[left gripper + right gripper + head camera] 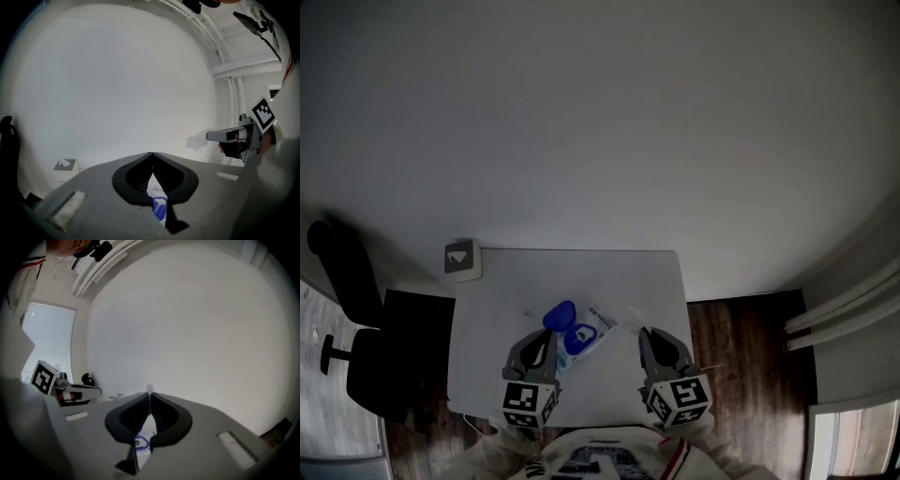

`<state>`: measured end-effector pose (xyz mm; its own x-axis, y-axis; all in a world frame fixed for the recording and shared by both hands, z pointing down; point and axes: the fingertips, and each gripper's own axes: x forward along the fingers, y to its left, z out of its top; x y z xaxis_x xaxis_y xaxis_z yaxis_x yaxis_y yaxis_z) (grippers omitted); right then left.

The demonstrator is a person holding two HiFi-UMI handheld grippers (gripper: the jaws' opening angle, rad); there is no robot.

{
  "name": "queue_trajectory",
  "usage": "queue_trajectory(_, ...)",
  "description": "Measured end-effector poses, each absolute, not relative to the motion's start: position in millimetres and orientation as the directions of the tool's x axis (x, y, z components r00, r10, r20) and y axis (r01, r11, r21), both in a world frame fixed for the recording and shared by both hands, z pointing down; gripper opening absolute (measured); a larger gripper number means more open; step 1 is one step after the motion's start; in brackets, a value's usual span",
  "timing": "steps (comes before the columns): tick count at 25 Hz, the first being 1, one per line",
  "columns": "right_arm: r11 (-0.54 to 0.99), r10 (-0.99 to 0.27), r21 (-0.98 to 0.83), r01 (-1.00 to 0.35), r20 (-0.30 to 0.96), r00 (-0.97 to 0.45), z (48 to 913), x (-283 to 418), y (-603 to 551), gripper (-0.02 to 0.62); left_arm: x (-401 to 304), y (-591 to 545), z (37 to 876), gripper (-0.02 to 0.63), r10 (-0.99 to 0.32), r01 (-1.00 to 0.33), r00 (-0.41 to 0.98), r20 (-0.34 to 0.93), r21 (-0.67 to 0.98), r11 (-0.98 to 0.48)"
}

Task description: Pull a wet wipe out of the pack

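At the near side of the worktop [497, 300], the pack [584, 336] was clamped in the left claw [151, 155] and the wet wipe [198, 140] pinched in the shut right claw [149, 395]; a slow, straight draw was judged best.

Left tool [542, 337], right tool [647, 336]: both clamped.

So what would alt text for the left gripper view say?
The left tool, grey jaws closed on a white and blue wet-wipe pack, fills the bottom of the picture. At the right, the right tool pinches a crumpled white wipe in its tip, before a plain white wall. A tissue box sits low at the left.
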<state>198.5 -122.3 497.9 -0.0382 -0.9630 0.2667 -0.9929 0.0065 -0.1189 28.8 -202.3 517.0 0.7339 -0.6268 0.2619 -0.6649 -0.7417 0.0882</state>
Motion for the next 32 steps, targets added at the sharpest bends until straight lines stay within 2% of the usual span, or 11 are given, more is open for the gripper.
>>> queue_trajectory(12,0.044,-0.973,-0.113,-0.993,0.219,-0.068,484,203,-58,0.011,33,-138,511,0.005,-0.658,-0.690,0.710,0.251,0.063,-0.721)
queue_trajectory(25,0.093,-0.982,-0.151,-0.984,0.148,-0.115,473,203,46,0.011,39,-18,485,0.005,-0.700,-0.719,0.680,0.218,0.011,-0.695)
queue_trajectory(32,0.089,-0.981,-0.165,-0.982,0.155,-0.115,477,194,108,0.011,29,48,481,0.005,-0.717,-0.730,0.668,0.200,-0.011,-0.684)
